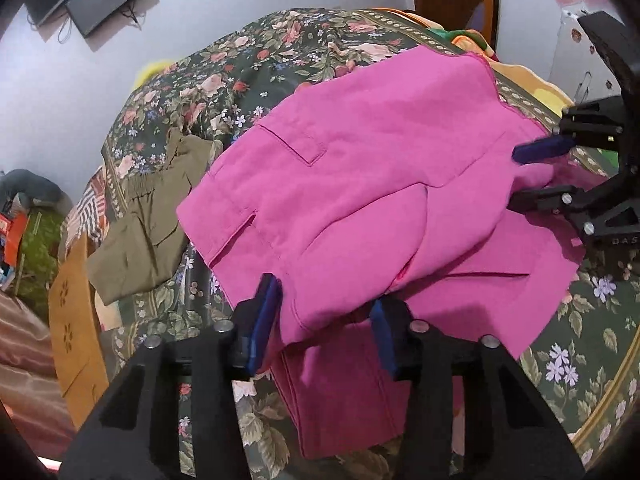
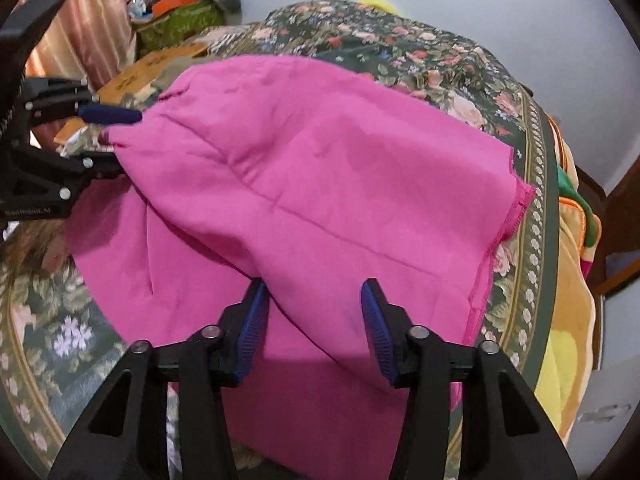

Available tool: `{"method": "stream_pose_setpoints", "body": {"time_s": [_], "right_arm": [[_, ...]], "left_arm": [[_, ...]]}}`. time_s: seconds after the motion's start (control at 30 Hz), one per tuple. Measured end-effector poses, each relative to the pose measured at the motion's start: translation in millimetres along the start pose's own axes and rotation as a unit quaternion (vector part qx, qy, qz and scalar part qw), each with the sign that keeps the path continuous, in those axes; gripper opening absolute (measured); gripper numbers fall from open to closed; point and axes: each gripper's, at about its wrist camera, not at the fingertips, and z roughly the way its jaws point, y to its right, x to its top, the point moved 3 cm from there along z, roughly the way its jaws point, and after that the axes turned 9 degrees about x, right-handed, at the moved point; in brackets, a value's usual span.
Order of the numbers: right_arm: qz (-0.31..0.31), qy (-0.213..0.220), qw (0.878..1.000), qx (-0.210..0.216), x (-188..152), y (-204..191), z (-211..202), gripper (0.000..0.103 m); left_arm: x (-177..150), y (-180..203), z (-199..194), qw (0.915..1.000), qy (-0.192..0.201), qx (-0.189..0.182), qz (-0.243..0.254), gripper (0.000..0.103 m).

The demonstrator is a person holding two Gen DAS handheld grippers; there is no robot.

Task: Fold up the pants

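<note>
Pink pants (image 1: 360, 184) lie partly folded on a flower-patterned bed cover (image 1: 224, 92), with a pocket flap facing up. My left gripper (image 1: 324, 312) has its jaws spread, with a fold of the pink cloth lying between the blue pads. My right gripper (image 1: 524, 176) stands at the right edge of the pants with cloth between its fingers. In the right wrist view the pants (image 2: 320, 184) drape over the open right gripper (image 2: 312, 312), and the left gripper (image 2: 120, 140) is at the left edge of the cloth.
Olive green pants (image 1: 148, 232) lie folded left of the pink ones. A brown wooden board (image 1: 76, 320) stands at the bed's left edge. Orange and yellow blankets (image 2: 572, 320) hang at the right. A cluttered corner with a curtain (image 2: 84, 28) lies beyond the bed.
</note>
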Motion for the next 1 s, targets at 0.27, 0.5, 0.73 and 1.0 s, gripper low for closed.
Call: {"method": "stream_pose_setpoints", "body": {"time_s": [0.27,0.5,0.73,1.0], "right_arm": [[0.006,0.031,0.999,0.009,5.9,-5.0,-21.7,0.004],[0.000,0.040,0.999,0.002,-4.5,-16.7,-46.6,0.004],[0.032,0.022,0.999,0.011,-27.0,-19.2,-42.7,0.004],[0.074,0.007,0.997,0.010,-42.1,-16.6,-55.1,0.020]], "left_arm": [[-0.5,-9.7,-20.3,0.9994,0.021,0.011,-0.027,0.015],[-12.6,0.2,-44.8,0.9989,0.034,-0.007,-0.030,0.015],[-36.4,12.9,-41.5,0.9989,0.014,-0.024,-0.038,0.016],[-65.4,-15.7,-64.2,0.9954,0.009,-0.026,-0.092,0.049]]}}
